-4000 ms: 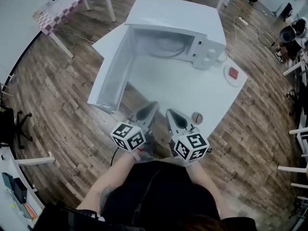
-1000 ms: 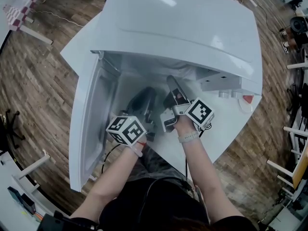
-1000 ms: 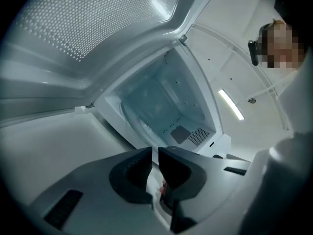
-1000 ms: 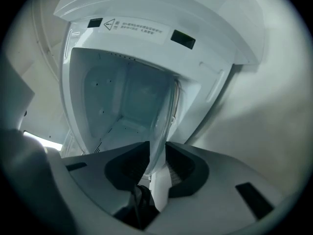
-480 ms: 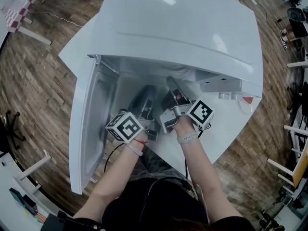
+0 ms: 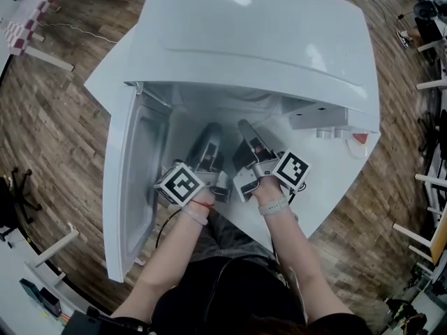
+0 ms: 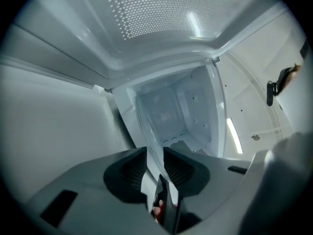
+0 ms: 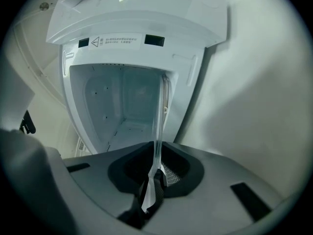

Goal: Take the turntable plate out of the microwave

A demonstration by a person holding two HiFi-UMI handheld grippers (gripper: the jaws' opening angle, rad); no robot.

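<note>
Glass, clear and slick, is what both my tools have hold of. The glass plate sits inside the microwave, in the shadowed opening at the middle of the head view, and its thin rounded rim runs edge-on between each pair of jaws. My left gripper pinches that rim low in its own view. My right gripper has just been closing, and its dark ribbed pads now press the rim from both sides. I cannot tell whether the plate has lifted off its seat. The worry, as I judge it, is the grip itself: a smooth, heavy disc held only by two narrow bites at its near edge wants to droop at the far side and slide out of the pads. If my hands do not draw back together, one side could twist free, or the rim could knock the hard white lip of the cavity and chip. The door, a pale slab hanging open at the left of the head view, crowds my left wrist. Everything around the plate is glossy painted metal with dotted vent holes.
</note>
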